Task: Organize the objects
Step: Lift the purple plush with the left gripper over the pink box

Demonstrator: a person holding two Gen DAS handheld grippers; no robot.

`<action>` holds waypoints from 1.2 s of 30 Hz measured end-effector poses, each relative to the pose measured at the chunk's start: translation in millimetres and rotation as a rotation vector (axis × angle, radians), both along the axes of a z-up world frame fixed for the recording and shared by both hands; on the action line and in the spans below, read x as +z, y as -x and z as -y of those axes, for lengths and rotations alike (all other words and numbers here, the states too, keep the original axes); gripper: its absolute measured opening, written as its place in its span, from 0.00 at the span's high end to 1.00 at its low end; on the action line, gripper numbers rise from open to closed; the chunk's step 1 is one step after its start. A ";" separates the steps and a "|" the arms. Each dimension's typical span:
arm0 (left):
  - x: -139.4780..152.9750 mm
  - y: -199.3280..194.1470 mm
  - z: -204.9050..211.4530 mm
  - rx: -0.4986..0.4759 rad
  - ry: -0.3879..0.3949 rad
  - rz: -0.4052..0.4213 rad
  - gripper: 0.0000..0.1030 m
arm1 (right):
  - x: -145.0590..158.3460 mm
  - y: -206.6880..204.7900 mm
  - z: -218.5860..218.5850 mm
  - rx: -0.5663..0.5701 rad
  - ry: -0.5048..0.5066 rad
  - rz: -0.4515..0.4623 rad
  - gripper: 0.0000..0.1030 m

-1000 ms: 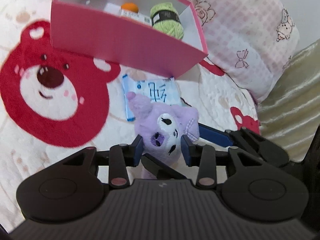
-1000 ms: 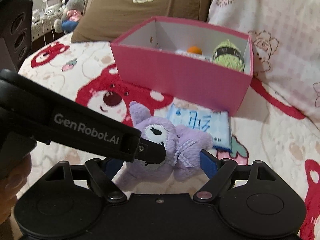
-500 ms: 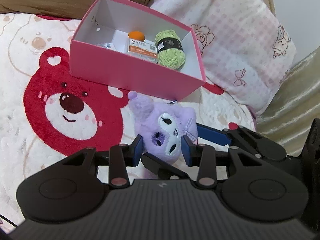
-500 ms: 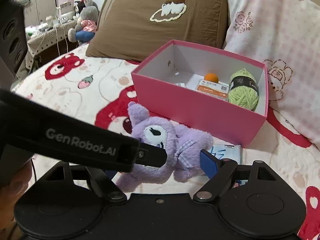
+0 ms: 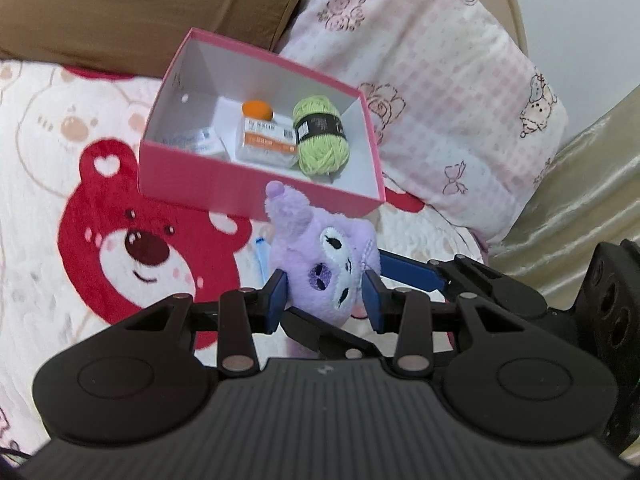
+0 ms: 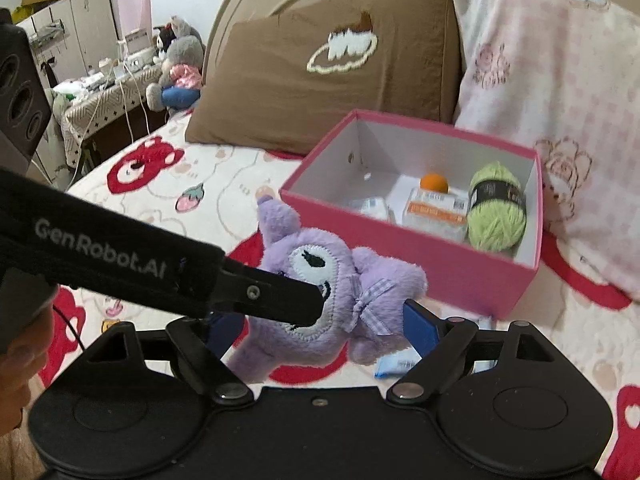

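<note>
Purple plush toy (image 5: 320,268) clamped in left claw (image 5: 323,295), also spanned by right claw (image 6: 320,322); pink box (image 5: 256,190) just ahead, beyond toy.

The plush toy (image 5: 324,264) is lilac, with white embroidered eye patches and a lilac gingham bow; the box (image 5: 256,188) at its 12 o'clock is pink outside, white inside; within it lie a lime-green yarn ball (image 5: 322,144) with a black band and an orange ball (image 5: 258,109); the blanket (image 5: 52,216) is cream with red bears; one pillow (image 6: 320,92) is brown, another pillow (image 5: 460,92) pink-checked.
</note>
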State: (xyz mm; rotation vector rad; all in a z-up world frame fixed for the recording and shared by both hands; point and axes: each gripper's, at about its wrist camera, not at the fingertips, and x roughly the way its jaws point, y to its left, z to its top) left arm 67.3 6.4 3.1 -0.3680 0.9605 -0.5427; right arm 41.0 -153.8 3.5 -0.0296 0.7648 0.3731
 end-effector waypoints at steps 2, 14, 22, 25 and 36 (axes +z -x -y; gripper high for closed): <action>7.2 -1.5 1.0 -0.006 -0.012 0.011 0.64 | 6.0 -2.5 1.6 0.007 -0.010 0.009 0.15; 57.5 -34.5 -11.2 -0.094 -0.080 0.030 0.64 | 45.5 -22.3 3.4 0.017 -0.109 0.039 0.18; 67.8 -69.7 -3.7 -0.097 -0.102 0.064 0.64 | 55.9 -49.5 0.3 -0.011 -0.068 0.113 0.18; 69.0 -84.2 -2.5 -0.091 -0.101 0.097 0.64 | 58.8 -63.1 9.2 0.002 -0.125 0.112 0.18; 26.6 -142.6 15.0 -0.003 -0.047 0.085 0.64 | 29.1 -131.8 33.1 -0.049 -0.135 0.036 0.31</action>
